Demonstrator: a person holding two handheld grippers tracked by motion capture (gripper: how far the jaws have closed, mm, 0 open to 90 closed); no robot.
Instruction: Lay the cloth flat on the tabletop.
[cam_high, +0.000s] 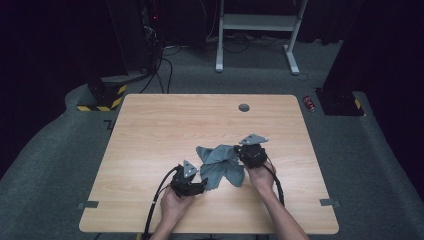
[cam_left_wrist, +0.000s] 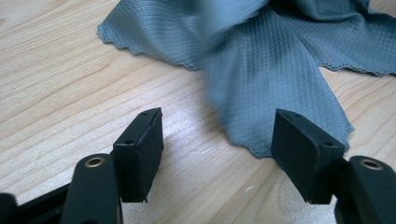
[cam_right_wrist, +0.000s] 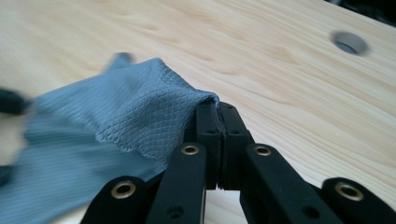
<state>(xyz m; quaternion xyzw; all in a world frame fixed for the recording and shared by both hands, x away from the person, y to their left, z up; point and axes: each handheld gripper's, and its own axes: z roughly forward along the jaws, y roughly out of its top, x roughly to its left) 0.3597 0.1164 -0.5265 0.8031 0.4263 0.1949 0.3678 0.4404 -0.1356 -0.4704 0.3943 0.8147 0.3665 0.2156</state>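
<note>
The grey cloth (cam_high: 221, 162) lies crumpled at the desk's (cam_high: 150, 130) 5 o'clock, light and limp. Right gripper (cam_right_wrist: 218, 109) jaws pinch its fold; left gripper (cam_left_wrist: 219, 140) jaws gape beside a free corner, the likeliest hold.

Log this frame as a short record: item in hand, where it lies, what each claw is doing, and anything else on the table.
item: grey cloth, crumpled, waffle weave
surface: wooden table
left claw: open, low over the table, a cloth corner lying between its jaws, not gripped
right claw: shut on a fold of the cloth, lifting that edge
cloth state: partly on the table, one side raised
other: round hole near the table's far edge
</note>
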